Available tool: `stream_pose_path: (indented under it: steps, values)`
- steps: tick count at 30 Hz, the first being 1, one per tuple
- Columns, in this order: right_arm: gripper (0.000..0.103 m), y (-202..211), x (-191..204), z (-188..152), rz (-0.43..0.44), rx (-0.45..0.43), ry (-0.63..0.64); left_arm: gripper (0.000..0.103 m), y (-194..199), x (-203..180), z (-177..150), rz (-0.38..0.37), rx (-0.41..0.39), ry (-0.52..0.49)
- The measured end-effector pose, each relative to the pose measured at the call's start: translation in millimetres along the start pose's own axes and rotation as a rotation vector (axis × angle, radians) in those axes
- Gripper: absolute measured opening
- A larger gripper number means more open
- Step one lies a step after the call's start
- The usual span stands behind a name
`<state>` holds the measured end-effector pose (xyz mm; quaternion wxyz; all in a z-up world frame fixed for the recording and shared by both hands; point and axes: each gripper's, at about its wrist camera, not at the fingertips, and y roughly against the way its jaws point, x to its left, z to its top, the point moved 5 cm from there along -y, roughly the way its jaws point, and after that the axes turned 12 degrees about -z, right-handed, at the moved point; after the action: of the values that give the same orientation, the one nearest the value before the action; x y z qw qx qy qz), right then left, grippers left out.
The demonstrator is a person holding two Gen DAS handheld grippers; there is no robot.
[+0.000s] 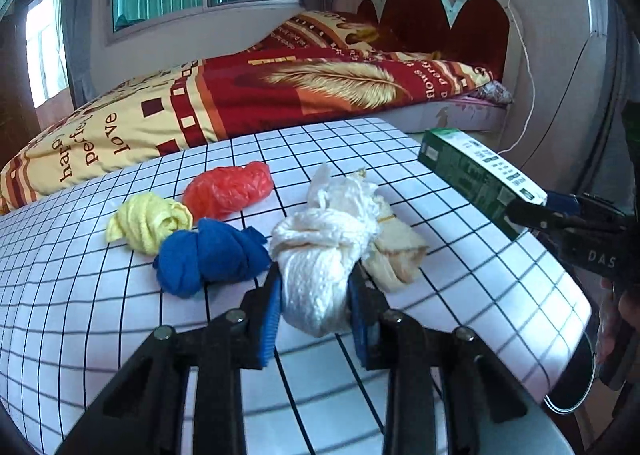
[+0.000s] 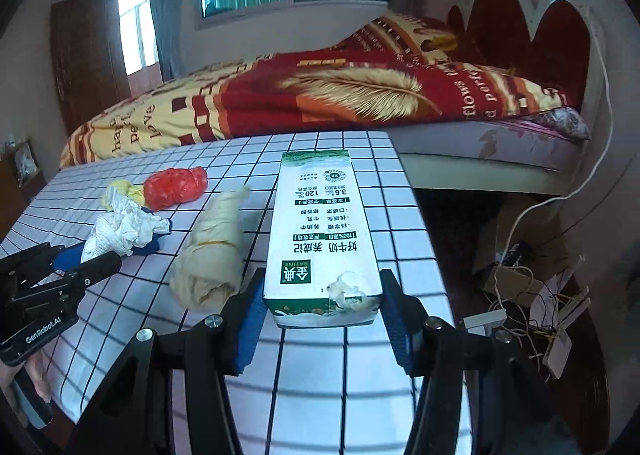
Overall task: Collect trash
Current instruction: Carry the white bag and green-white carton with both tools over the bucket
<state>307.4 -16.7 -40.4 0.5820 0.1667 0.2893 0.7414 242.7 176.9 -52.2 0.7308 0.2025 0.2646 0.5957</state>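
Your left gripper (image 1: 314, 297) has its blue pads pinched on the white crumpled bag (image 1: 324, 255), squeezing its lower end, with the knotted bulk bulging out ahead of the fingers. The bag sits low over the grid-patterned table (image 1: 100, 315); whether its underside still touches the cloth you cannot tell from either view. Your right gripper (image 2: 322, 309) clamps the near end of the milk carton (image 2: 322, 239), one pad flat against each long side, the carton pointing straight away from you and tilted over the table's right part. A torn white patch shows on its near top face.

Both tools slope downward toward the tabletop. In the left wrist view your right gripper comes in from the right edge with the green side of the carton sticking out of it, up and to the left; the hand behind it is mostly cut off by the frame. In the right wrist view your left gripper enters low at the left, fingers of your hand wrapped on its handle.

Still lying on the table: a beige rolled bundle (image 2: 212, 251) just left of the carton, a blue wad (image 1: 208, 255) touching the white bag's left side, a yellow wad (image 1: 148, 221) and a red bag (image 1: 230, 191) behind those. From the right wrist the blue and yellow ones are largely hidden by the white bag.

A bed (image 1: 240, 95) with a red and yellow cover lies beyond the table.
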Motion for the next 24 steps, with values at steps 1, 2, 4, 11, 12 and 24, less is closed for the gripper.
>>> stream_pose_path:
  steps: [1, 2, 4, 11, 12, 24]
  values:
    - [0.056, 9.3, -4.4, -4.1, -0.002, -0.008, -0.005, 0.032, 4.0, -2.9, -2.4, -0.005, -0.003, 0.001]
    - [0.056, 15.4, -6.7, -7.0, -0.003, -0.013, -0.008, 0.032, 7.9, -6.4, -4.7, -0.009, -0.006, 0.001]
    - [0.056, 29.0, -11.1, -14.0, -0.004, -0.024, -0.017, 0.032, 16.5, -13.8, -9.0, -0.019, -0.017, 0.001]
    - [0.056, 78.5, -22.0, -38.8, 0.001, -0.061, -0.032, 0.032, 41.4, -40.7, -19.9, -0.053, -0.048, -0.002]
    - [0.056, 83.9, -22.6, -41.4, 0.002, -0.066, -0.032, 0.032, 44.7, -44.5, -21.0, -0.057, -0.052, -0.005]
    - [0.056, 143.5, -41.2, -64.1, -0.014, -0.125, -0.036, 0.032, 64.3, -95.2, -33.5, -0.137, -0.059, -0.044]
